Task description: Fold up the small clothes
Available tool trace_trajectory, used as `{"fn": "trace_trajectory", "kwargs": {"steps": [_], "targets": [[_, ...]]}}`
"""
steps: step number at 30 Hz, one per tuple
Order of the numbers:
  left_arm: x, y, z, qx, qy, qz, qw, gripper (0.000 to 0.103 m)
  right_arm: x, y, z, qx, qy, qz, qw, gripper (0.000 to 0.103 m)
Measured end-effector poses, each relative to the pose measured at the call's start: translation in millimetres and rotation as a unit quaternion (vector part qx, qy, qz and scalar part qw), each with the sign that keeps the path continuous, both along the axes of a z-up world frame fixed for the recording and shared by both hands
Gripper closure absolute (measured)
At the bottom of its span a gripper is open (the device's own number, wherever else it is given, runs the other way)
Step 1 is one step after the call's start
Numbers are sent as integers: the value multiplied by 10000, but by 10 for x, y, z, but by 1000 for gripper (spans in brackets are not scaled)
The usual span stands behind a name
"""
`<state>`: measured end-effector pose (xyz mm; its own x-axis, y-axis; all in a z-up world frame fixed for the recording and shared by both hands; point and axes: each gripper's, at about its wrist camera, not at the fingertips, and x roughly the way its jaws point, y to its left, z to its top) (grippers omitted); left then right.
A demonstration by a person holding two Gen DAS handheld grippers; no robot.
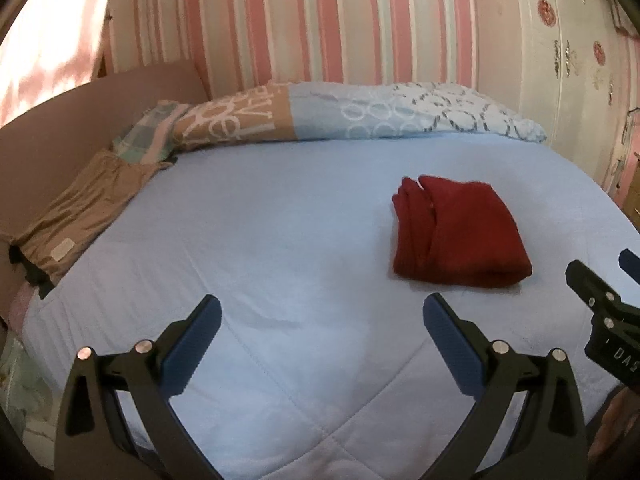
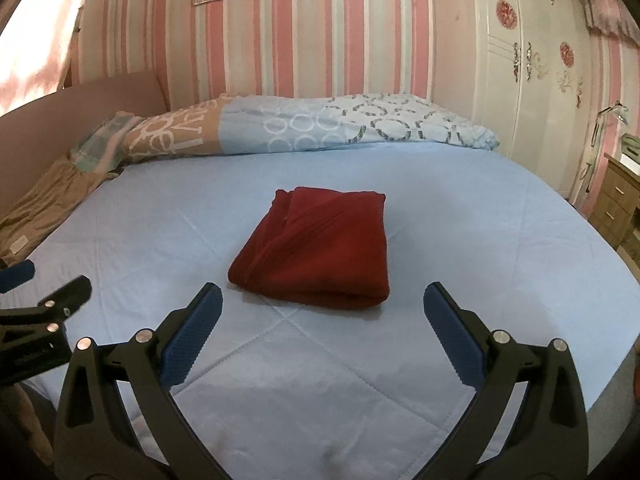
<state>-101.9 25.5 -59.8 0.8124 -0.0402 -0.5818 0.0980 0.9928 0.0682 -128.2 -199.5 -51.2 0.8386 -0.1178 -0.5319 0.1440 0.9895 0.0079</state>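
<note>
A red cloth (image 2: 316, 248) lies folded into a neat, thick square on the light blue bed cover (image 2: 480, 240). In the right wrist view it sits in the middle of the frame, just past the right gripper (image 2: 323, 312). That gripper's blue fingers (image 2: 192, 336) are spread wide, with nothing between them, and they do not touch the cloth. In the left wrist view the red cloth (image 1: 456, 232) is at the right of the middle. The left gripper (image 1: 322, 320) is at the bottom of the frame over bare blue cover, well to the left of the cloth. Its fingers (image 1: 452, 344) are spread wide too and hold nothing. A rolled blanket (image 2: 304, 128) with rings on it lies along the top of the bed, by the pink striped wall (image 2: 320, 40). A tan cloth (image 1: 80, 208) lies at the left edge.
</note>
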Motion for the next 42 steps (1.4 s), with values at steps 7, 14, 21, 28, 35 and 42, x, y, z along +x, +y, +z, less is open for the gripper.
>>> {"fn": "trace_trajectory", "kwargs": {"steps": [7, 14, 21, 28, 35, 42], "targets": [[-109, -39, 94, 85, -182, -24, 9998, 2, -105, 3, 94, -42, -98, -19, 9999, 3], [-54, -6, 116, -130, -66, -94, 9999, 2, -114, 35, 200, -101, -161, -3, 9998, 3], [-82, 4, 196, -176, -220, -50, 9996, 2, -99, 17, 258, -78, -263, -46, 9996, 3], [-138, -11, 269, -87, -461, -28, 9989, 2, -98, 32, 265, -125, -291, -52, 9995, 3], [-141, 0, 293, -99, -555, -36, 9984, 2, -98, 61, 286, -166, -342, -52, 9993, 3], [-147, 9, 293, -123, -569, -37, 9983, 2, -79, 89, 301, -195, -330, -29, 9993, 3]]}}
